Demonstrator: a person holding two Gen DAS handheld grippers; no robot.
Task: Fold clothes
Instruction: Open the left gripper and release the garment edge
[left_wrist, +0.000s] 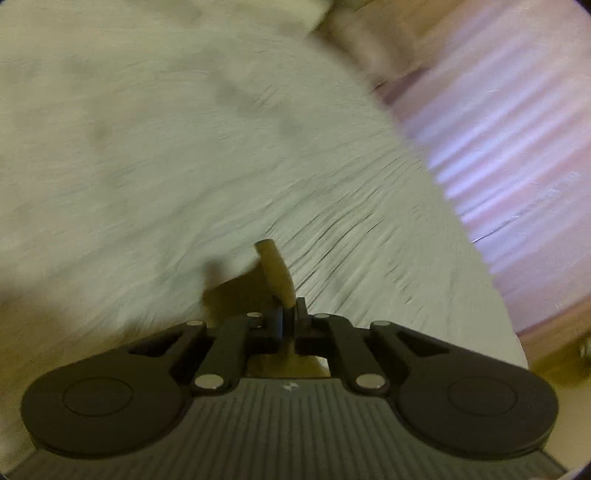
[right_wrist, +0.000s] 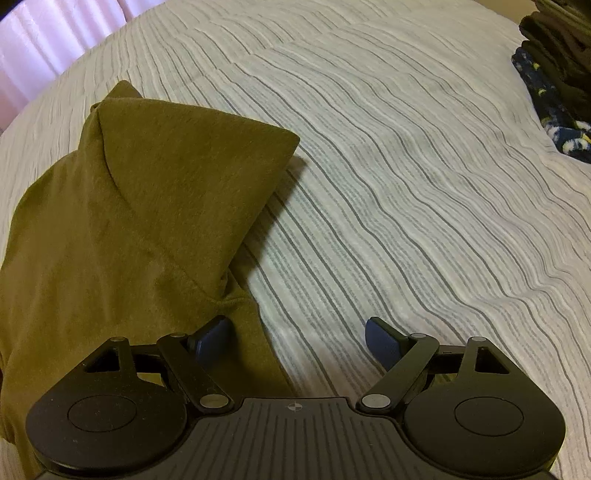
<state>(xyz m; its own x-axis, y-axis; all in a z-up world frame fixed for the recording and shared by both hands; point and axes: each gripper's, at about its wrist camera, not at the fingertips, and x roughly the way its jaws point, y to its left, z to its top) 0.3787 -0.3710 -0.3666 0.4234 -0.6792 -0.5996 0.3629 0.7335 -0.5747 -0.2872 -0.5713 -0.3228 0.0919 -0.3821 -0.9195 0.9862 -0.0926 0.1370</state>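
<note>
The left tool (left_wrist: 289, 317) had its jaws pressed together on a narrow fold of the olive-green soft fabric garment (left_wrist: 277, 271), which stuck up and forward from between the pads. More of that olive cloth showed just below and to the left of the pinch. The left wrist view was heavily blurred, so little beyond the tool could be read: the white bedspread with thin grey wavy stripes (left_wrist: 332, 206) filled the area ahead, and pale pink pleated curtains (left_wrist: 491, 140) lay far off to the right of the tool.

The right tool (right_wrist: 297, 336) stood with its 2 blue-padded fingers (right_wrist: 382, 341) wide apart, gripping nothing. Its left pad rested over the near edge of the garment (right_wrist: 140, 206); whether it touched the cloth could not be told. Its right pad hung over bare bedspread (right_wrist: 424, 177).

The garment lay on the bed ahead and to the left of the right tool, partly folded, with a pointed flap lying across its upper layer and reaching toward the middle of the bed. Far ahead and to the right of that tool, at the bed's edge, lay a pile of dark clothes (right_wrist: 557, 74), including a navy patterned piece. No containers were in view.
</note>
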